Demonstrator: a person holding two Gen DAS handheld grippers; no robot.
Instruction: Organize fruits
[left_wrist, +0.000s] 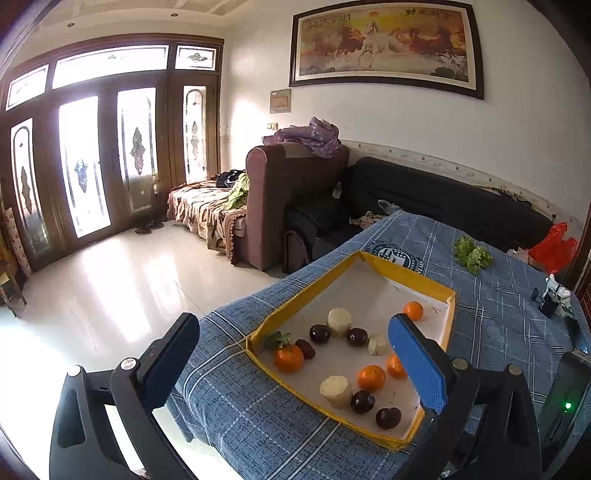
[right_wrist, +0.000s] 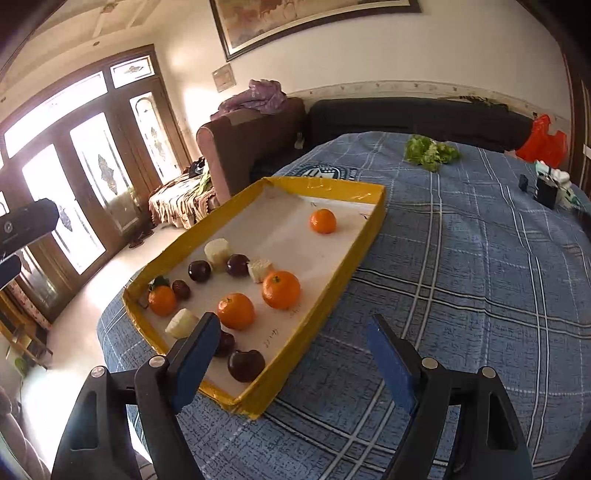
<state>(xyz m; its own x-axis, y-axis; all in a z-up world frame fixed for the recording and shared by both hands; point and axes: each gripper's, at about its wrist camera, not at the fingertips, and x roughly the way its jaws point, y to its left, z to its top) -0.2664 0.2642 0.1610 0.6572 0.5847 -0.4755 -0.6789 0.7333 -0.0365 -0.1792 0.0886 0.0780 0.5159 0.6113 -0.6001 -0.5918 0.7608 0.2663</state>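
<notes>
Jaws apart on both sides, nothing between them: left gripper (left_wrist: 295, 354) poised over the near left end of the tray (left_wrist: 406, 271), right gripper (right_wrist: 291, 354) straddling the tray's near right corner, with no fruit touched. Inside that shallow yellow-walled, white-floored tray, loose and unsorted: four oranges, one leafy orange (right_wrist: 161, 300) at the near left, two large oranges (right_wrist: 258, 300) side by side toward the right wall, a lone orange (right_wrist: 323, 220) well apart at the far end. Scattered among them, dark plums (right_wrist: 245, 365), glossy and nearly black, plus pale cream cut chunks (right_wrist: 218, 252), ribbed on the sides. Resting under the tray, a bench covered in blue plaid cloth (right_wrist: 461, 277). Farther out on the cloth, a green lettuce bunch (right_wrist: 430, 151); at the far right, a red plastic bag (right_wrist: 543, 142). Beyond the bench, a black sofa (left_wrist: 443, 199), a brown armchair (left_wrist: 273, 192) draped with purple fabric, glossy white floor (left_wrist: 110, 280), wooden doors (left_wrist: 85, 162) with bright glass panels, and a framed horse painting (left_wrist: 384, 44) on the white wall.
</notes>
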